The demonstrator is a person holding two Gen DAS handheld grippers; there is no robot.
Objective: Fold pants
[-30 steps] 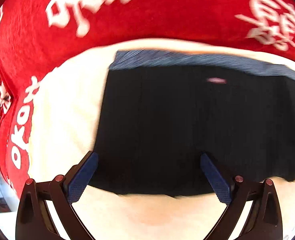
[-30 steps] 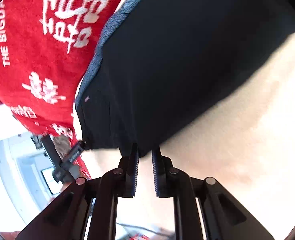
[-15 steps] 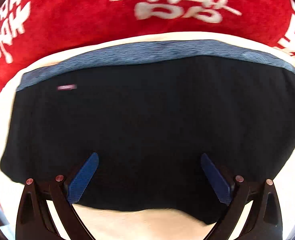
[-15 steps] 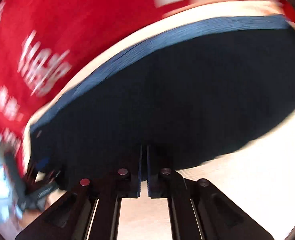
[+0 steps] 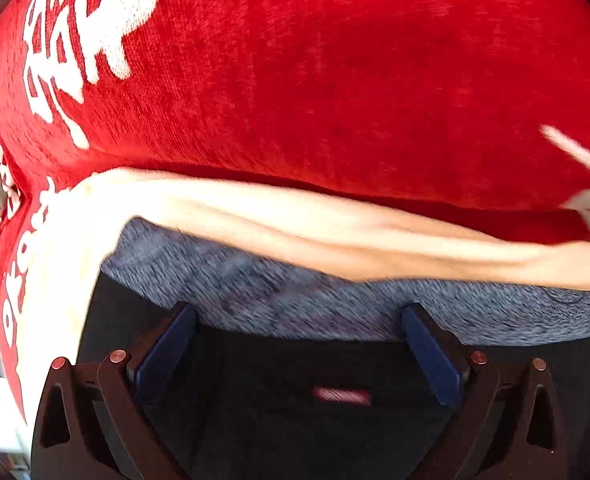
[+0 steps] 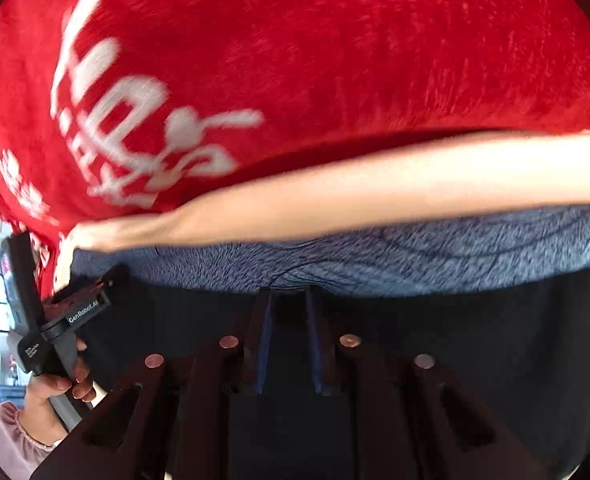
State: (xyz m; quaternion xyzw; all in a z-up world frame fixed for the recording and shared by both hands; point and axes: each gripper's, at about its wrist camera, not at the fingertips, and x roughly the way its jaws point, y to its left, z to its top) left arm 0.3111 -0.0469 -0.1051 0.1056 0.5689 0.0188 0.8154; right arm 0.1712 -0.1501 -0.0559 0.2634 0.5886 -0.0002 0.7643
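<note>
**Both grippers at the waistband edge**

Black pants (image 5: 295,420) lie flat on a cream sheet (image 5: 295,220), blue-grey waistband (image 5: 279,292) toward the red blanket (image 5: 315,80). Left gripper (image 5: 295,344) spread wide over the waistband, grasping nothing. Right gripper (image 6: 289,344) nearly closed, narrow gap over the fabric; a pinch can't be confirmed. Person's hand (image 6: 61,384) visible at the left gripper's handle.

The pants (image 5: 295,420) are matt black cloth with a heathered blue-grey knit waistband (image 5: 255,292). Behind them lies a plush red blanket (image 5: 315,80) (nap rough, lettering white) and a smooth cream cloth (image 5: 255,216). The grippers' (image 6: 289,344) fingers look like matt dark plastic, with coppery metal rivets (image 6: 229,342).
</note>
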